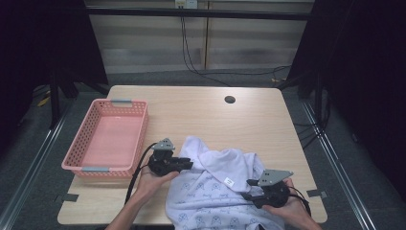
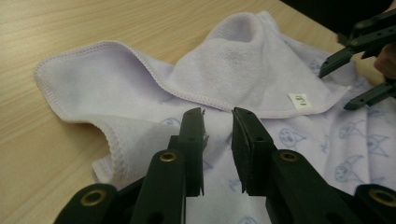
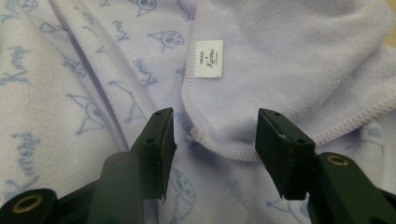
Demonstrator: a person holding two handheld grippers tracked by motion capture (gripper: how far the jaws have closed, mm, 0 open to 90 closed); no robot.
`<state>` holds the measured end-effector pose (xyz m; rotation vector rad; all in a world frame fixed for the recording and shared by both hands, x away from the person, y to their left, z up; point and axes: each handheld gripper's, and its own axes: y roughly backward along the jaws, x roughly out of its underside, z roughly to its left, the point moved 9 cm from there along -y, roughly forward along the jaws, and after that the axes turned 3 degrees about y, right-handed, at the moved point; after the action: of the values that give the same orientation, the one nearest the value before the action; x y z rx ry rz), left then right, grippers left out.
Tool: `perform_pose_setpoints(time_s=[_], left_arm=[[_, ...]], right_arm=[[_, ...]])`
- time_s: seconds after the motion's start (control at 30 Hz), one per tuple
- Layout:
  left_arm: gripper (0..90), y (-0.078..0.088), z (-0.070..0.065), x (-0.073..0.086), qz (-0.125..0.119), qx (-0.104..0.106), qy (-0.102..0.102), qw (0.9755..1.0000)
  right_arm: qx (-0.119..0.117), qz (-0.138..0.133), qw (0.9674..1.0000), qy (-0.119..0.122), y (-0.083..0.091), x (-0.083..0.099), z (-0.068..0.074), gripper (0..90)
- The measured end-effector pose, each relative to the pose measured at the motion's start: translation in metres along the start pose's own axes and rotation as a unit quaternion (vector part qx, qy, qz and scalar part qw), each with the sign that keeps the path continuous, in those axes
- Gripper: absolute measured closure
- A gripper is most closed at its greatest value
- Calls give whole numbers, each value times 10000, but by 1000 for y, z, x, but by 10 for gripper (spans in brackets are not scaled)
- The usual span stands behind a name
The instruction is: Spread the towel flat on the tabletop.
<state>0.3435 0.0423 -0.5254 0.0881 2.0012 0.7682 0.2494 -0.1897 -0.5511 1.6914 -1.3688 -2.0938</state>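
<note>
A pale lilac towel (image 1: pixel 215 191) with blue cat prints lies rumpled on the near right part of the wooden table (image 1: pixel 201 110). One corner is folded over, showing a plain side and a small white label (image 3: pixel 208 58). My left gripper (image 1: pixel 189 165) is at the towel's left edge. In its own view the left gripper (image 2: pixel 218 116) hovers just above the towel (image 2: pixel 233 60), jaws slightly apart with nothing between them. My right gripper (image 1: pixel 246 189) is on the towel's right side. In its own view the right gripper (image 3: pixel 215 126) stands open over the folded hem of the towel (image 3: pixel 289 56).
A pink plastic basket (image 1: pixel 81 167), with nothing in it, stands at the table's left side. A round cable hole (image 1: pixel 230 99) sits near the far edge. The far half of the table is bare wood. Black frame posts stand beside the table.
</note>
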Motion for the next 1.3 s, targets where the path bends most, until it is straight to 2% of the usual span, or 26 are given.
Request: perform_pose_setpoints(time_s=[0.07,0.1,0.13,0.17,0.2,0.23,0.33,0.37,0.4,0.43,0.47,0.53,0.57,0.6,0.63,0.7,0.8,0.83,0.87,0.9,1.03,1.13,1.2,1.23,1.27,1.3], left_arm=[[730,-7,4,0,96,-156,-85,9998],[728,-10,7,1,119,-214,-75,9997],[728,-13,9,3,155,-199,4,9997],[721,-16,13,6,206,-265,-8,9994],[702,-21,19,12,372,-453,-60,9983],[677,-23,21,16,426,-529,-78,9977],[670,-25,20,18,440,-449,-64,9980],[670,-25,20,18,445,-461,-53,9979],[676,-25,19,19,486,-466,-47,9977],[696,-24,19,21,501,-488,-95,9975],[700,-24,19,21,501,-488,-95,9975],[708,-22,17,23,552,-520,-208,9969],[713,-20,15,25,591,-490,-175,9969],[736,-18,12,28,601,-469,-177,9969],[739,-18,12,28,601,-469,-177,9969],[754,-13,2,36,640,-378,-113,9972],[781,-7,-6,44,725,-301,-180,9968],[784,-1,-16,51,860,-203,-208,9959],[785,-1,-16,51,860,-203,-208,9959],[784,5,-23,57,907,-68,-190,9957],[668,11,-20,43,648,-73,-173,9977],[612,13,-6,10,54,-52,-106,9999],[601,11,4,-4,-140,116,36,9998],[584,4,22,-10,-127,-144,190,9996],[579,4,22,-10,-127,-144,190,9996],[562,-1,33,-9,-39,-429,142,9990]], right_arm=[[33,51,9999,84,-2,0,1,512],[84,104,9998,130,-3,2,0,568],[34,78,9998,166,-5,1,1,763],[6,-8,10000,75,-3,-2,-1,849],[-76,-158,9998,-44,-1,-6,-3,882],[-25,-273,9995,-123,3,-11,-9,885],[280,-614,9968,-436,16,-23,-35,887],[280,-614,9968,-436,16,-23,-35,887],[385,-722,9951,-555,21,-26,-46,887],[690,-974,9897,-794,32,-32,-72,887],[690,-974,9897,-794,32,-32,-72,887],[868,-1113,9857,-922,40,-37,-91,887],[1019,-1176,9831,-967,45,-39,-102,887],[1186,-1366,9760,-1211,52,-40,-123,887],[1186,-1366,9760,-1211,52,-40,-123,887],[1264,-1384,9726,-1377,52,-35,-134,887],[1225,-1336,9736,-1385,49,-32,-132,887],[1177,-1288,9755,-1340,48,-30,-127,888],[1177,-1288,9755,-1340,48,-30,-127,888],[1165,-1230,9774,-1263,49,-28,-122,887],[1161,-1244,9774,-1254,52,-28,-121,887],[1193,-1279,9756,-1329,55,-29,-128,887],[1206,-1274,9757,-1312,56,-28,-129,887],[1197,-1298,9752,-1331,57,-28,-130,886],[1188,-1300,9755,-1321,57,-28,-131,886],[1176,-1300,9752,-1348,56,-27,-131,886]])
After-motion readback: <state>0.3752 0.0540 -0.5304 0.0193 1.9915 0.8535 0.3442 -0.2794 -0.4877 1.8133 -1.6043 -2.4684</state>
